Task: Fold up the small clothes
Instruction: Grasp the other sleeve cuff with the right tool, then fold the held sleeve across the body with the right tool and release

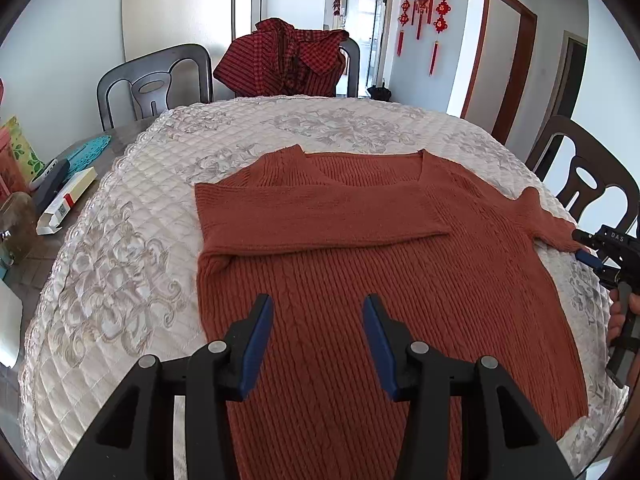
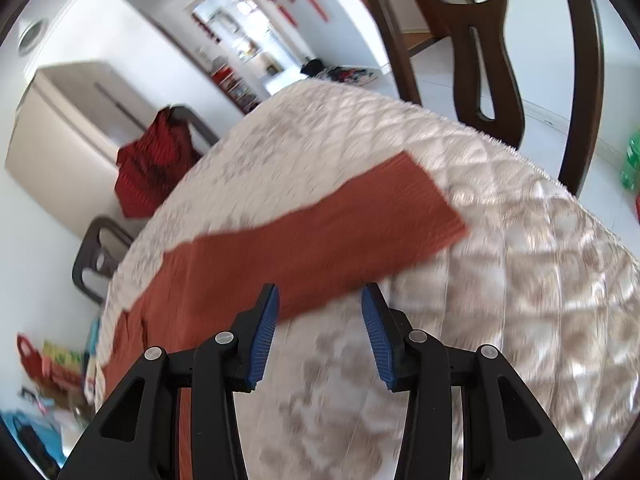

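A rust knitted sweater (image 1: pixel 360 264) lies flat on the quilted bench (image 1: pixel 120 248), one sleeve folded across its chest, bare quilt open from 9 to 12 o'clock. The left tongs (image 1: pixel 318 344) hover spread and empty above the hem; the right tongs (image 2: pixel 320 340), also spread, hang beside the outstretched sleeve (image 2: pixel 340 224).

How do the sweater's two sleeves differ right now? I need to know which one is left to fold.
The left sleeve is folded across the chest of the sweater; the right sleeve is stretched out sideways over the quilted cover. The left sleeve's cuff lies on the sweater's body; the right sleeve's cuff lies beside the right gripper, whose jaws are open. Both are the same rust-orange knit, lying flat.
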Tool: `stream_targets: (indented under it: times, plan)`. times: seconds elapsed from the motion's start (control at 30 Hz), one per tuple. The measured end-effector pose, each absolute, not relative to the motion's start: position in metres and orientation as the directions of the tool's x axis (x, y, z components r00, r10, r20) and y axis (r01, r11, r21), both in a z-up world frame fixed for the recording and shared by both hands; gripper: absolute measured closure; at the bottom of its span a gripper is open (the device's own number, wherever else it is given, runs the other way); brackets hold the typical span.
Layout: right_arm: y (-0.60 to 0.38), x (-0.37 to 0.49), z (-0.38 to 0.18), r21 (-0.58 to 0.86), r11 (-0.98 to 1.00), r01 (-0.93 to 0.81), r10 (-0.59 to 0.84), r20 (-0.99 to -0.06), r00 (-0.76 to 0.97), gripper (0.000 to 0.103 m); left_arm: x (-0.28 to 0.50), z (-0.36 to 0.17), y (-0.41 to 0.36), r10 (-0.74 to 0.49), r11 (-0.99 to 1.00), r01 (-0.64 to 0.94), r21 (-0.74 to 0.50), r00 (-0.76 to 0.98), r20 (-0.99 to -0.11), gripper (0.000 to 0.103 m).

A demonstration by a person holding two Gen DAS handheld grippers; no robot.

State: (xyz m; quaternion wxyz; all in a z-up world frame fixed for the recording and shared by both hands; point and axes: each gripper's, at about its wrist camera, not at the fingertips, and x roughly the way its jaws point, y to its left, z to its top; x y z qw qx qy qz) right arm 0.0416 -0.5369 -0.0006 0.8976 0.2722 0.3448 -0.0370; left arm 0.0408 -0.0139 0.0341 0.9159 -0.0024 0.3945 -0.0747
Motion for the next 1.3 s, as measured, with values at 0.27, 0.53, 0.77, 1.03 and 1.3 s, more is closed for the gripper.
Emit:
stream_targets:
  times: [0.27,0.53,0.77,1.03,1.3]
  plan:
    - [-0.564,0.062,0.000,0.516,0.790,0.331,0.080,-0.622,0.779,0.092,0.050,0.042,-0.018,-0.148,0.988,0.129,-0.081,0.689,-0.710,0.054]
    - [-0.559,0.077,0.027,0.534,0.808,0.248,0.123,-0.565,0.816,0.097,0.060,0.051,-0.014,-0.155,0.988,0.115,-0.104,0.704,-0.693,0.054]
    - [-0.459,0.087,0.088,0.481,0.869,-0.118,0.360,-0.451,0.816,0.097,0.070,0.066,-0.004,-0.175,0.983,0.098,-0.153,0.731,-0.659,0.054]
    - [-0.309,0.101,0.053,0.377,0.810,-0.449,0.585,-0.581,0.566,0.097,0.069,0.065,0.023,-0.161,0.979,0.035,-0.201,0.736,-0.658,0.054]
    - [-0.255,0.095,-0.014,0.319,0.774,-0.548,0.565,-0.739,0.368,0.086,0.084,0.055,0.040,-0.207,0.964,0.029,-0.263,0.705,-0.678,0.054]
